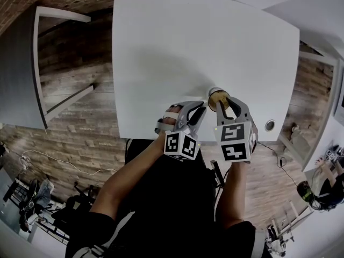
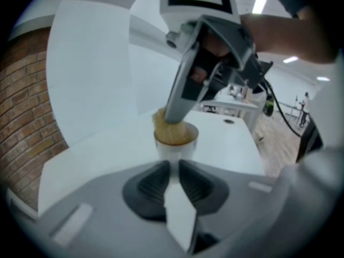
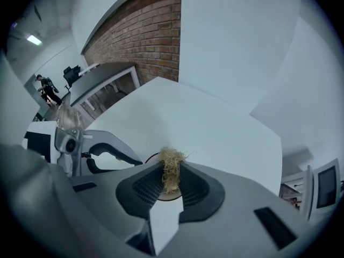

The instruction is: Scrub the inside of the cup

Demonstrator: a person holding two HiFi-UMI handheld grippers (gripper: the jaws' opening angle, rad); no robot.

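White surface (image 1: 188,47) logged, over a wood-plank floor (image 1: 80,128). I saw one cup (image 2: 174,150) standing upright on it near the front edge, right of centre. A round grommet (image 1: 269,125) was set in the surface by the front right corner, apart from the cup.

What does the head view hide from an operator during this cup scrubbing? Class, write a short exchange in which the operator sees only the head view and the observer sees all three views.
Operator: From above I see the right gripper over the cup. What is it holding?
Observer: A straw-coloured fibre scrubber, clamped between its fingers.
Operator: Is the scrubber actually inside the cup?
Observer: Yes. The left gripper view shows it filling the cup's mouth and bulging over the rim on one side, with the fingers reaching down to it.
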